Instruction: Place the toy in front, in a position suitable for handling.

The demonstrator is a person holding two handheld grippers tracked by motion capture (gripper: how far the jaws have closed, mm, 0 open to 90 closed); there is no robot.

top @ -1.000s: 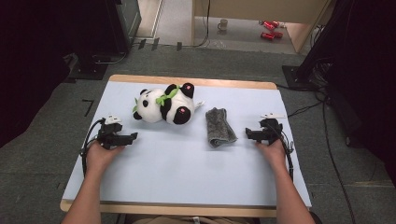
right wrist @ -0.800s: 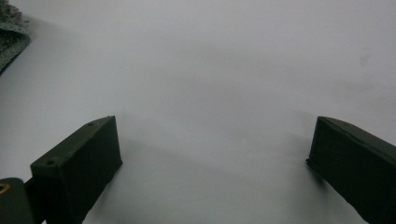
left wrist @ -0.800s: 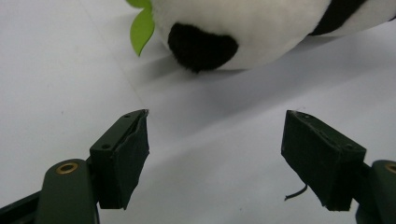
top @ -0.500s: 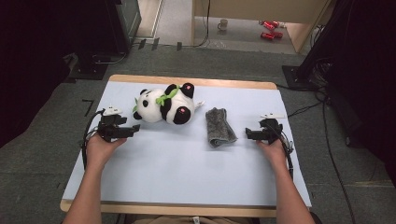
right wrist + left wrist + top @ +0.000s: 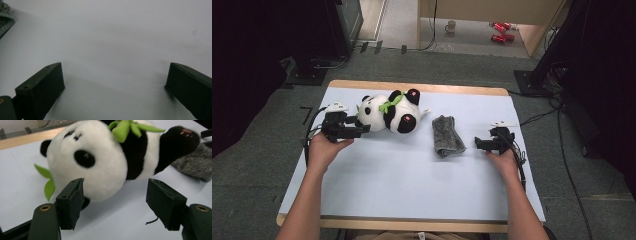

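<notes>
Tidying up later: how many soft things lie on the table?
2: the plush panda at the far left, by the left gripper; the grey cloth right of it.

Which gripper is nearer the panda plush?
Left. The left gripper is right at the panda plush head; the right gripper sits beyond the grey cloth.

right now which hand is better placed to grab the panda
Left. The left gripper is right at the panda's head with open jaws, which have just been closing a little, not yet gripping. The right gripper sits open past the grey cloth, farther away.
</notes>
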